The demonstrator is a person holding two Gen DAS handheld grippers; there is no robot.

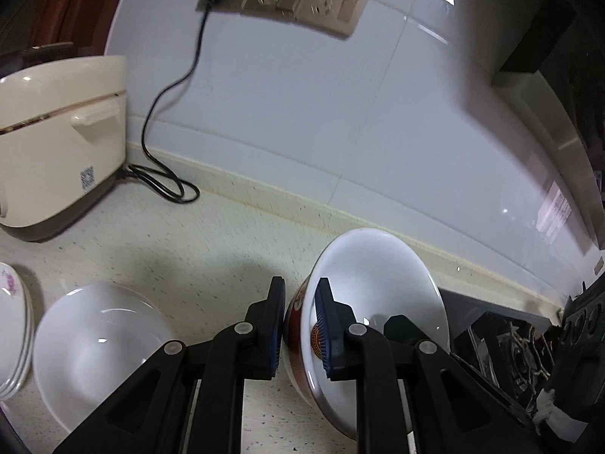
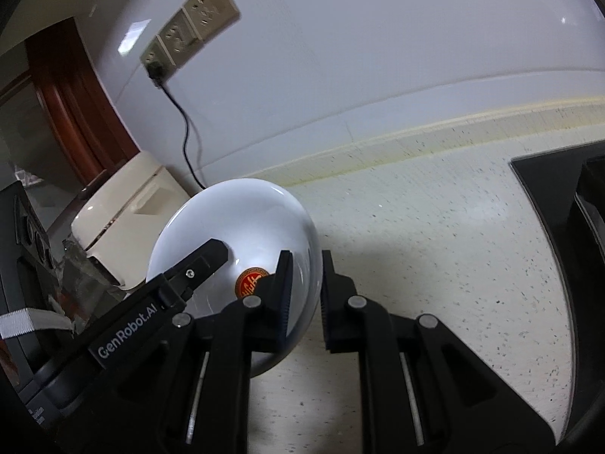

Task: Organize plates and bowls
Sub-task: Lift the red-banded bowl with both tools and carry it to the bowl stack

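Observation:
My left gripper (image 1: 300, 325) is shut on the rim of a white bowl with a red patterned outside (image 1: 382, 291) and holds it tilted on edge above the counter. A plain white bowl (image 1: 94, 344) sits on the counter to its left, and a stack of flowered white plates (image 1: 11, 325) lies at the far left edge. In the right wrist view my right gripper (image 2: 306, 299) clamps the rim of the same white bowl (image 2: 242, 227), which has a red emblem (image 2: 251, 283) inside. The left gripper's finger (image 2: 196, 265) shows on the bowl's other side.
A cream rice cooker (image 1: 56, 140) stands at the back left, its black cord (image 1: 166, 106) running to wall sockets (image 1: 283, 0). A black stove (image 1: 510, 344) lies to the right; it also shows in the right wrist view (image 2: 559, 204). The speckled counter (image 2: 435, 249) meets a white tiled wall.

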